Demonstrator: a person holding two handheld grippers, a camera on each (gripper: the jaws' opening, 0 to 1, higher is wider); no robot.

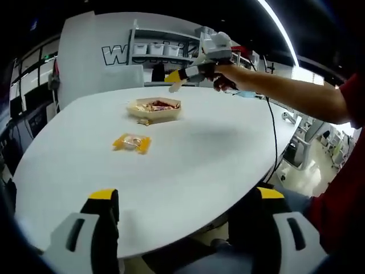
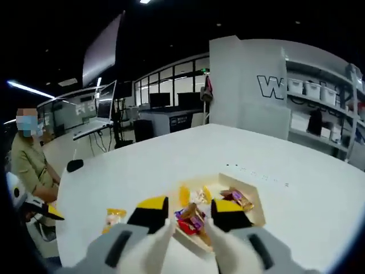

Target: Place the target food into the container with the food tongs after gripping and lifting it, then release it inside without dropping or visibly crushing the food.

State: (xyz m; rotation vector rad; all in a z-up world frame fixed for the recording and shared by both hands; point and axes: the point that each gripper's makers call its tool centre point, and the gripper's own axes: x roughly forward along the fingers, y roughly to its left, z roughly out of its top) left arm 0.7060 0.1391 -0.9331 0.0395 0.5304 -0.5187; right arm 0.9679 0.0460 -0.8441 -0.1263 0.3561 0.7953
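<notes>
A shallow cardboard container (image 1: 155,108) holding several wrapped snacks sits on the far middle of the white table (image 1: 217,154). A yellow snack packet (image 1: 132,142) lies on the table in front of it. My left gripper (image 1: 185,197) hangs open at the near table edge, holding nothing. A hand holds my right gripper (image 1: 191,73) above the table just beyond the container. In the right gripper view, my right gripper (image 2: 190,210) is shut on pale food tongs (image 2: 162,240), over the container (image 2: 255,205). A red and purple snack (image 2: 191,220) shows between the tong arms; I cannot tell whether it is gripped. The yellow packet (image 2: 114,217) lies to the left.
A small piece (image 1: 144,121) lies by the container's front edge. A person (image 2: 28,157) sits at the table's far left side, near a black object (image 2: 74,165). Shelves with white bins (image 1: 157,50) stand behind the table. A cable (image 1: 274,131) drops over the right edge.
</notes>
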